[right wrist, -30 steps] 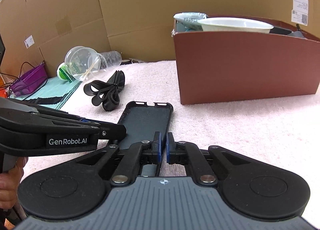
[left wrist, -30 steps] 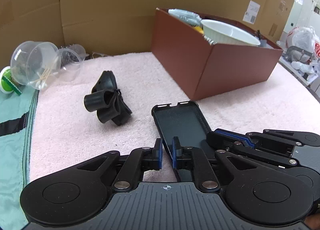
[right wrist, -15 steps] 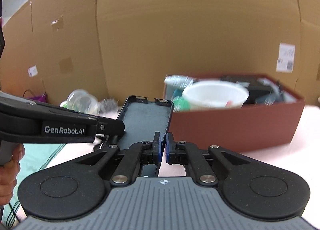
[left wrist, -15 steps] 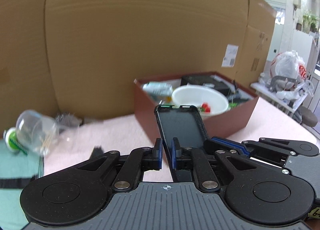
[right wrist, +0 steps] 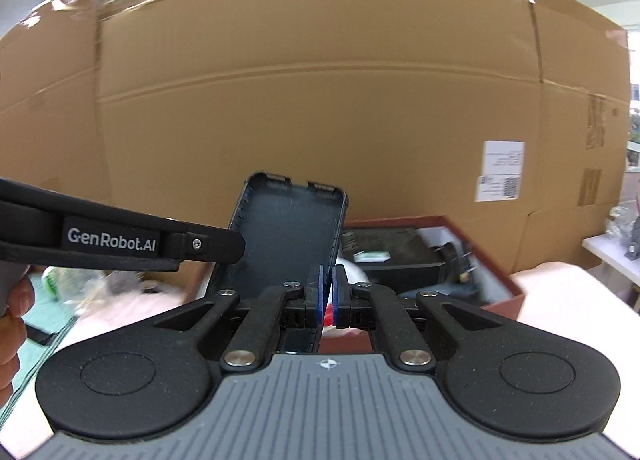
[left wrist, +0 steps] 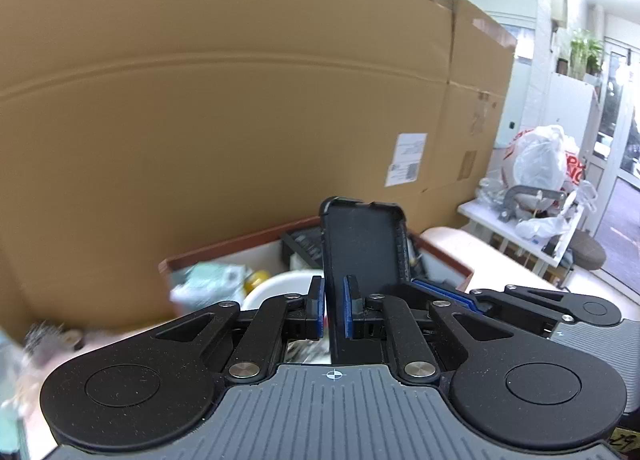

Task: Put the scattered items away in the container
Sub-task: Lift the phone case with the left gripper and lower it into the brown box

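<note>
A black phone case (left wrist: 362, 244) is held up in the air by both grippers, over the near side of the brown box (left wrist: 224, 250). My left gripper (left wrist: 334, 310) is shut on the case's left edge. My right gripper (right wrist: 327, 300) is shut on its right edge; the case (right wrist: 284, 236) stands tilted to the left of the pads. The box (right wrist: 516, 292) holds a white bowl (left wrist: 276, 288), a black item (right wrist: 394, 252) and several small things. The right gripper's body shows in the left wrist view (left wrist: 532, 304).
A tall cardboard wall (left wrist: 240, 120) stands behind the box. The pink towel (right wrist: 132, 308) covers the table. Blurred clear plastic containers (right wrist: 80, 280) lie at the left. A side table with plastic bags (left wrist: 536, 164) stands at the far right.
Both grippers have lifted the phone case off the towel and carried it up and forward. It now hangs over the box's near side instead of in front of it.
</note>
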